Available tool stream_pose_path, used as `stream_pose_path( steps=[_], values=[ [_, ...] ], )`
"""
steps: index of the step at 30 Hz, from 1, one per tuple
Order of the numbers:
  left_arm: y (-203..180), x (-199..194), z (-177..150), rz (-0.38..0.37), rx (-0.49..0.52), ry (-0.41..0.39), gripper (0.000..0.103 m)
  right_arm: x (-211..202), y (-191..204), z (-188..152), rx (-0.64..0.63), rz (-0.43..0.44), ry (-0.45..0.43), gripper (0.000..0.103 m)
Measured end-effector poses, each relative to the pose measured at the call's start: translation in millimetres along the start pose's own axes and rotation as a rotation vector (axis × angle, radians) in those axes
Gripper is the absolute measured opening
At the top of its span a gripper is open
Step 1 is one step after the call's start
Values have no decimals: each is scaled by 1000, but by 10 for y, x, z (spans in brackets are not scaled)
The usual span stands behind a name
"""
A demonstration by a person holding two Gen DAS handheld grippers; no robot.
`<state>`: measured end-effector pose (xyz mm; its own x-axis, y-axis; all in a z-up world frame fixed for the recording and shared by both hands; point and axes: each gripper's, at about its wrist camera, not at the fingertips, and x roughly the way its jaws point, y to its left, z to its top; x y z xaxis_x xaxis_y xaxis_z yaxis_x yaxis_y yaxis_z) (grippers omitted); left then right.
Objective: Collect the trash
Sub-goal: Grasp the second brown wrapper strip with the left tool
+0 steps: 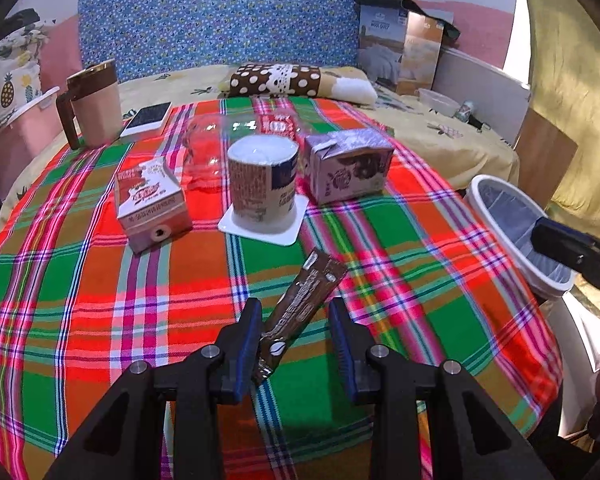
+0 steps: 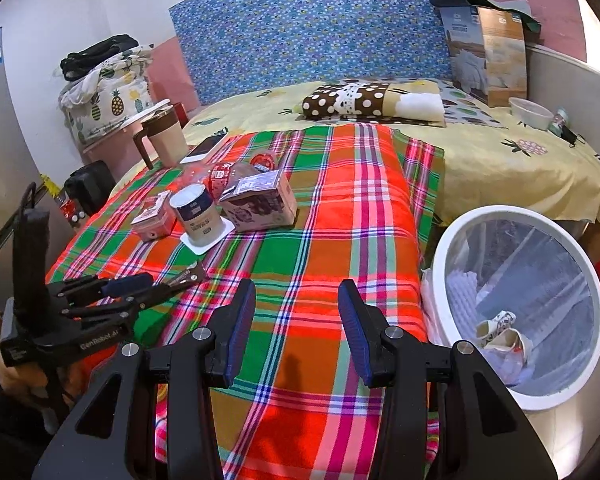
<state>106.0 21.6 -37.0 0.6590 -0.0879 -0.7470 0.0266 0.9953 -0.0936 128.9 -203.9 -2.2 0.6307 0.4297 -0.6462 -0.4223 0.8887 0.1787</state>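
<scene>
The left claw (image 1: 294, 332) stands partly spread over the brown snack wrapper (image 1: 300, 312), which lies flat on the plaid cloth (image 1: 100, 300) of the worktop; the wrapper's near end sits between the blue pads, brushing the pad at nine o'clock and clear of the other, so nothing is gripped yet. The step in hand looks like the pickup of this wrapper; the next move would call for lowering a touch, squaring the pads across the thin strip and pinching it before lifting. The right claw (image 2: 296, 332) hangs spread and empty over bare cloth; the white bin (image 2: 516, 312), already holding some crumpled scraps, waits at its three o'clock. Beyond the wrapper, toward twelve o'clock, stand a paper cup (image 1: 262, 184) and two small cartons (image 1: 150, 204), likely later pickings.
</scene>
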Motion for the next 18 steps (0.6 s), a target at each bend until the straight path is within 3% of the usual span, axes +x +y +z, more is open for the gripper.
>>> stream_pose_path(
  steps=[8,10,12,18],
  values=[
    [27,101,-52,46,8,33,34,56,33,23,0,11,9,45],
    [11,94,-66,51,15,29,33,66,37,27,-2,14,11,45],
    [8,82,-71,48,17,26,23,84,47,38,-6,15,14,45],
    [41,57,-81,33,-7,18,23,136,83,81,-27,21,20,47]
  ],
)
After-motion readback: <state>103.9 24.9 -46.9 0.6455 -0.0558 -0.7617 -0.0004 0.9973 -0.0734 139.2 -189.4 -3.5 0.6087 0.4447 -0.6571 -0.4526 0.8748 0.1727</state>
